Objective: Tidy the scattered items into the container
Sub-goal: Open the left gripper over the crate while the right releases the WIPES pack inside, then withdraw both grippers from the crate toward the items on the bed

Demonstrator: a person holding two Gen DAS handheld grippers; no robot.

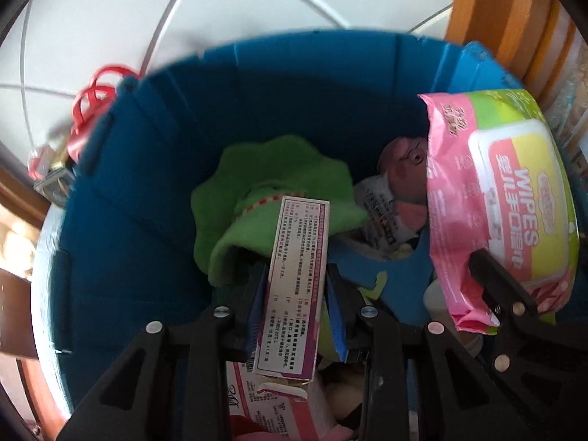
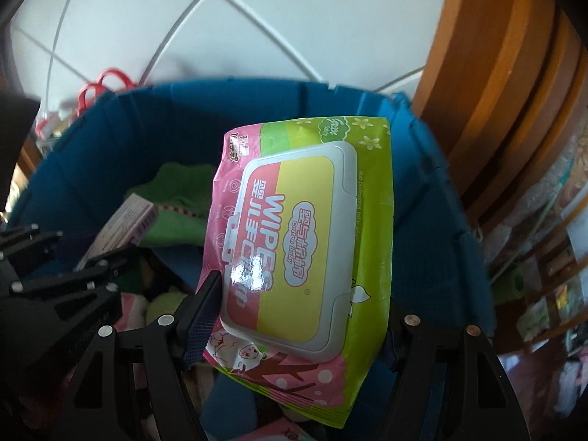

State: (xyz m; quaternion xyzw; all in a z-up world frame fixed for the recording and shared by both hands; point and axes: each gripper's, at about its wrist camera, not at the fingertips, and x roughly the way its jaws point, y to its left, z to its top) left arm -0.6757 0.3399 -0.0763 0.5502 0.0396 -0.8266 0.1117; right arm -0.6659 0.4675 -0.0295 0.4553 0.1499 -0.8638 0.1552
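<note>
Box (image 1: pixel 294 275) and wipes pack (image 2: pixel 305 250) above the bin (image 1: pixel 147 183) — pack right of box, cloth (image 1: pixel 272 191) beneath.

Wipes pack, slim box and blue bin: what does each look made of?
Wipes pack: glossy plastic film, shown by glare and crinkles, with a rigid white plastic lid. Slim box: printed matte cardboard, with folded end flaps. Blue bin: probably stiffened fabric, judging by its panel seams and matte look.

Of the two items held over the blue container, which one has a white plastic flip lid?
The pink-and-green wipes pack in the right gripper; the left gripper holds a narrow lidless cardboard box.
</note>
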